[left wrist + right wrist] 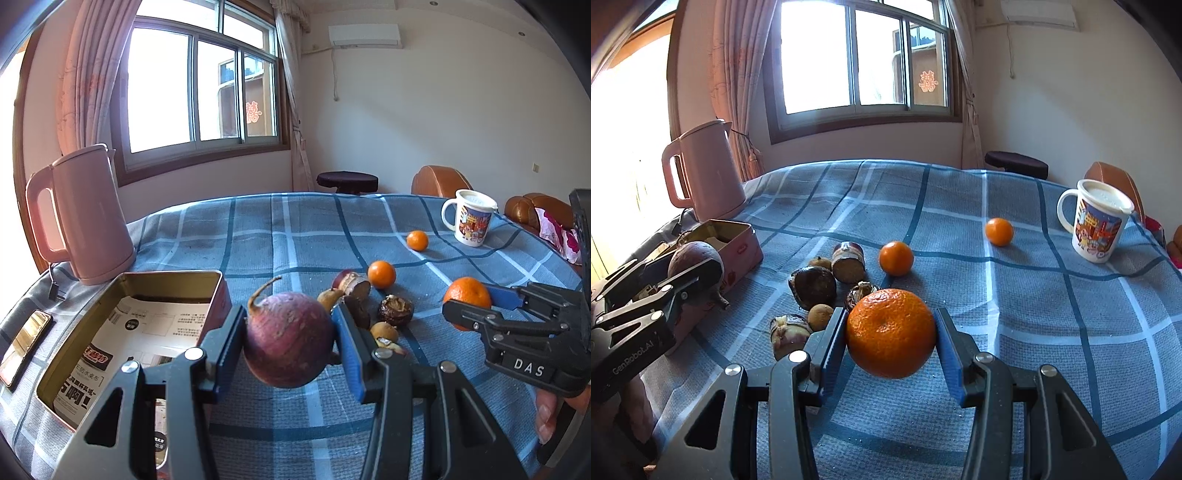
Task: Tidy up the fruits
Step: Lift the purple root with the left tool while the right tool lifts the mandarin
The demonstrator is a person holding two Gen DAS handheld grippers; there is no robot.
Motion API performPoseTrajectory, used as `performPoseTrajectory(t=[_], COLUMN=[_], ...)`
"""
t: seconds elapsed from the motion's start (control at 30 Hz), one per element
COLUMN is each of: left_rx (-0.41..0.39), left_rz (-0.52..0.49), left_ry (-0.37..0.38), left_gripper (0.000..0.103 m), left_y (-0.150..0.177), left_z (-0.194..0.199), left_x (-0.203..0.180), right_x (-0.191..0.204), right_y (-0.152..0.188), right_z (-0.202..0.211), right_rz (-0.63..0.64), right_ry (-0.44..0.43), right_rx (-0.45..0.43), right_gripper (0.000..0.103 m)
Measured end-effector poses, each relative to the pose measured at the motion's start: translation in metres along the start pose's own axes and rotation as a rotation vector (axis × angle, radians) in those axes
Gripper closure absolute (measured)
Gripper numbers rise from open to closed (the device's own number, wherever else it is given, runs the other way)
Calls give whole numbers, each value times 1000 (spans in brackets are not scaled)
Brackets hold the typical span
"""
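A: What is seen at the far left?

B: A pink kettle [83, 218] is stood at the table's far left edge, and an open tin box [133, 332] lined with printed paper is laid just in front of it.

A: And the left gripper [290, 338]?

B: It is clamped on a purple round root [289, 338], lifted off the checked cloth [295, 236] just right of the tin. The root is judged firm and fairly heavy, with a smooth skin that may slide; it is gripped across its widest part, which is the safest hold.

A: What is left in the middle?

B: A cluster of dark, shrivelled fruits [816, 284] is lying near the centre, with two small oranges [896, 257] farther off toward a mug [1097, 221] at the far right.

A: The right gripper [891, 334]?

B: It is closed on a large orange [891, 334], held above the cloth. Its rind is judged soft and yielding, so only a light squeeze across the middle is called for.
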State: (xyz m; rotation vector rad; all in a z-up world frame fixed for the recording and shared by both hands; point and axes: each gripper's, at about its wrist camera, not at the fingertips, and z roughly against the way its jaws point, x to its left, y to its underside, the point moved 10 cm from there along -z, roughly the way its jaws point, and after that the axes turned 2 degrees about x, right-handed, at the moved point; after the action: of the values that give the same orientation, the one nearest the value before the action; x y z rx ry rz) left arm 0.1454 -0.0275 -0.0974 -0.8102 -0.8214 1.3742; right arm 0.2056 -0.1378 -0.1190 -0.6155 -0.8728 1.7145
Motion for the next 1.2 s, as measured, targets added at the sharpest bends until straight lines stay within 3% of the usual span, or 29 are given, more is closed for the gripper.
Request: performPoseTrajectory(t=[1.2], left_rx=[-92], left_rz=[-19], left_ry=[-12], left_gripper=[53], left_y=[-8], left_z=[18], left_x=[-3], right_x=[8], right_y=[-10], right_z=[34], right_rz=[44], right_ry=[-10], right_rx=[-164], right_gripper=[54])
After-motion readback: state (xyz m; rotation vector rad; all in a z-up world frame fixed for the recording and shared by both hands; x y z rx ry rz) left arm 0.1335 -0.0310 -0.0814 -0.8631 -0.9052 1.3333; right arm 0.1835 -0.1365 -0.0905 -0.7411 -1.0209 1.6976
